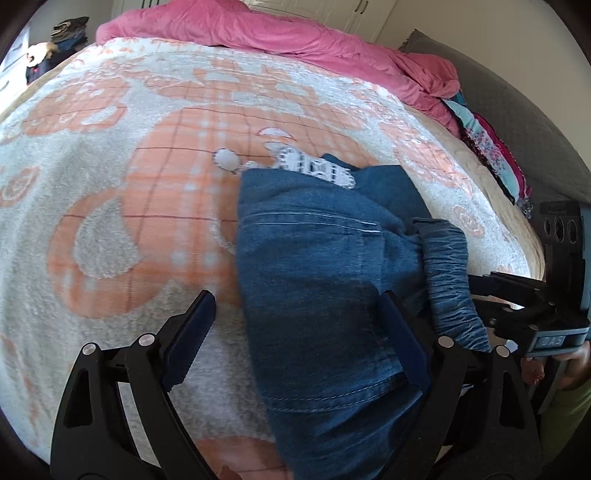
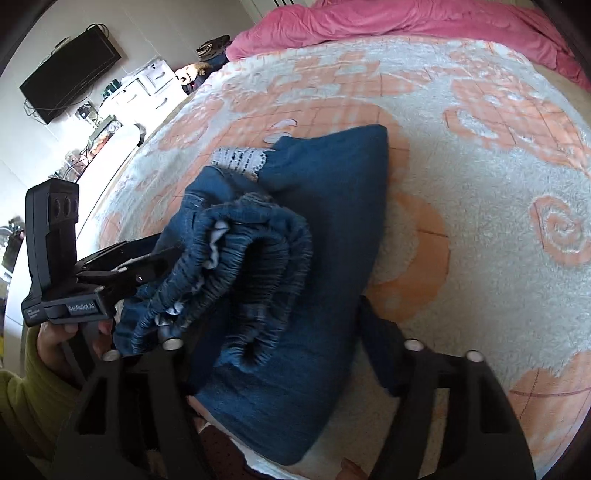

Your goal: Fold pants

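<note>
Blue denim pants lie folded in a bundle on the peach-and-white blanket, with a white lace cuff at the far end and the gathered elastic waistband on the right. My left gripper is open, its jaws straddling the near part of the pants. In the right wrist view the pants fill the middle, the waistband rolled on top. My right gripper is open, its jaws either side of the bundle. The left gripper shows at the left, the right gripper in the left view.
A pink duvet is bunched along the far side of the bed. Folded colourful clothes are stacked at the right edge by a grey headboard. A wall television and white drawers stand beyond the bed's left side.
</note>
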`<action>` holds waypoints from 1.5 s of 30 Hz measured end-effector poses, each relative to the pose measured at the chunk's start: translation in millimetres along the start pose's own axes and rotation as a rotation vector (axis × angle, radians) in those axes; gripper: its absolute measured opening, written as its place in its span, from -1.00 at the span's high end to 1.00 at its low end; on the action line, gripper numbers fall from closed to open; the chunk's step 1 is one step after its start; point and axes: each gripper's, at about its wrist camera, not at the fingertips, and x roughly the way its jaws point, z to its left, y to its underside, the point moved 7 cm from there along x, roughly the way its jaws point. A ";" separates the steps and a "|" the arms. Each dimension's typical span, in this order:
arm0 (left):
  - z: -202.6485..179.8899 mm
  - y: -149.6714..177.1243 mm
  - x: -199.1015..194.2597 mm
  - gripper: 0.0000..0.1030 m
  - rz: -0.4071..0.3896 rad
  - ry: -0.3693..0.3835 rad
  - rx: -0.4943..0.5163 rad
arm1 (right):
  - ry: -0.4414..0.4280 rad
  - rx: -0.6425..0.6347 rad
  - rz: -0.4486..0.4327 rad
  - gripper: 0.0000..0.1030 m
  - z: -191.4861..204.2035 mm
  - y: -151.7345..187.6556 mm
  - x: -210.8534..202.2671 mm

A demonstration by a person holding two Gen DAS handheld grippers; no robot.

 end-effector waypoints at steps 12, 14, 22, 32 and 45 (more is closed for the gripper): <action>-14.0 -3.0 11.0 0.00 -0.003 0.019 0.012 | 0.007 0.028 -0.017 0.36 1.7 -4.0 11.0; -17.9 -5.4 5.4 0.24 -0.014 0.021 0.028 | 0.021 -0.007 -0.054 0.49 9.9 -5.6 3.5; -34.6 -29.2 -20.4 0.47 -0.086 0.075 0.039 | 0.060 -0.157 -0.172 0.54 37.8 -18.6 -18.5; -27.7 -78.3 -28.3 0.47 -0.156 0.076 0.033 | 0.100 -0.150 -0.266 0.54 33.1 -68.0 -18.9; 0.4 -103.3 19.5 0.47 -0.134 0.015 0.017 | 0.159 -0.122 -0.215 0.54 7.0 -114.7 22.7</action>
